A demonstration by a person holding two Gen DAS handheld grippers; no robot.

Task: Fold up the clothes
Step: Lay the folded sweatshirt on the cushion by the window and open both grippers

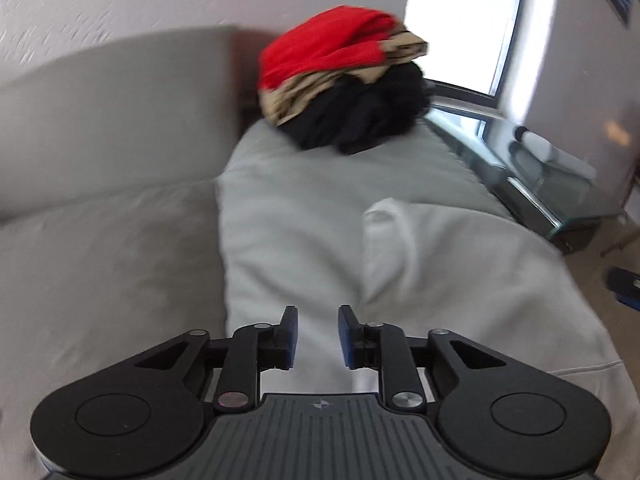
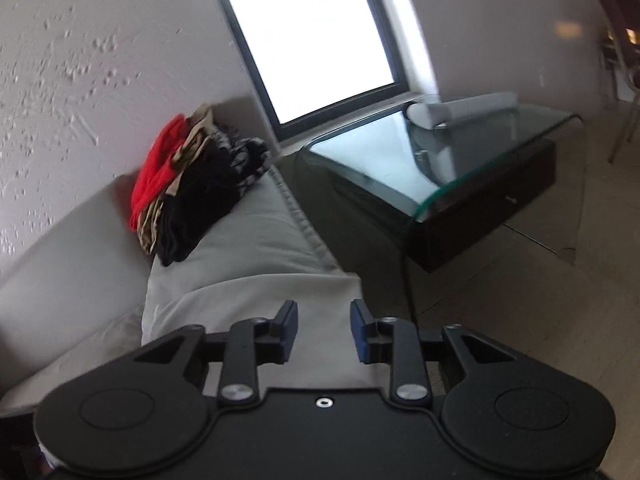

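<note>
left hand-held gripper (image 1: 318, 336): bottom centre of the left wrist view, jaws stood apart, nothing between the pads, hovered over a white garment (image 1: 460, 280).
right hand-held gripper (image 2: 324, 330): bottom centre of the right wrist view, jaws stood apart, gap a bit wider, empty, over the garment's edge.
white garment: lay spread on the sofa (image 1: 100, 240) seat, lower right of the left wrist view, one corner raised at frame centre.
clothes pile (image 1: 344, 80): red, tan and black items heaped at the far end of the seat, upper centre, well apart from both grippers.
glass table (image 2: 460, 168): right of the sofa, carried a white roll (image 2: 460, 110).
window (image 2: 308, 36): top centre, blown out.
</note>
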